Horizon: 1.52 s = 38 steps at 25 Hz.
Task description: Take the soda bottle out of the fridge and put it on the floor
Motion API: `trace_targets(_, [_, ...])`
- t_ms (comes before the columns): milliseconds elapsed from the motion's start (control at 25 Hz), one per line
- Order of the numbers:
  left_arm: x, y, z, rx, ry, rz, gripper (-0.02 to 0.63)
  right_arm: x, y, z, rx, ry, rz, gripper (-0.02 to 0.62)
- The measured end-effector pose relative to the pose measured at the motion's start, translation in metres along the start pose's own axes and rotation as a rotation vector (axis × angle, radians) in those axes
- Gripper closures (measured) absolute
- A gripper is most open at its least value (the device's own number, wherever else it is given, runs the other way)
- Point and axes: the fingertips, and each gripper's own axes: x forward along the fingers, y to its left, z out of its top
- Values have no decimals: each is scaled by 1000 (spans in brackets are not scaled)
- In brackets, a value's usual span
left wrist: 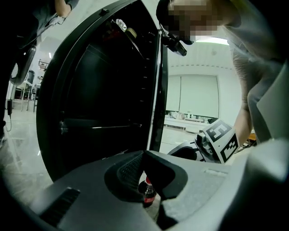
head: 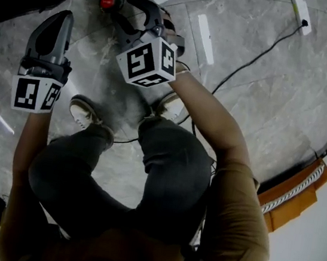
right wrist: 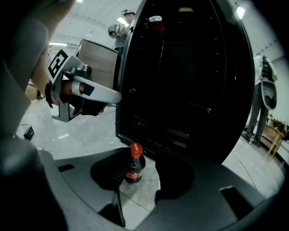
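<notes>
Marble floor holds soda bottle upright between right gripper wide-apart jaws. Left gripper jaws seemingly together. Pulling back could clip and topple it.

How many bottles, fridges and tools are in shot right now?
soda bottle: 1
fridge: 1
tools: 2 (left tool, right tool)
Total: 4

Grey left gripper, dark trousers
</notes>
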Motion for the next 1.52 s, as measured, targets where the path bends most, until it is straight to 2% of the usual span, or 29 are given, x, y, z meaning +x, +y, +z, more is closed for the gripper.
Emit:
trace_targets(160, [-12, -21, 36, 36, 28, -20, 604, -25, -9, 31, 41, -10, -17, 479])
trace_targets(360, [-39, -34, 80, -28, 38, 7, 604, -65, -12, 67, 64, -1, -36, 508])
trace_targets(520, [-54, -51, 109, -13, 56, -20, 604, -92, -14, 91, 52, 16, -40, 522])
trace_targets(680, [-64, -51, 143, -43, 39, 13, 604, -114, -27, 115, 67, 28, -74, 551])
trace_targets(1120, [-108, -64, 218, -65, 65, 20, 604, -178, -36, 189, 97, 56, -120, 584])
trace_targets(1520, [-142, -90, 320, -89, 55, -4, 604, -254, -47, 270, 133, 78, -158, 591])
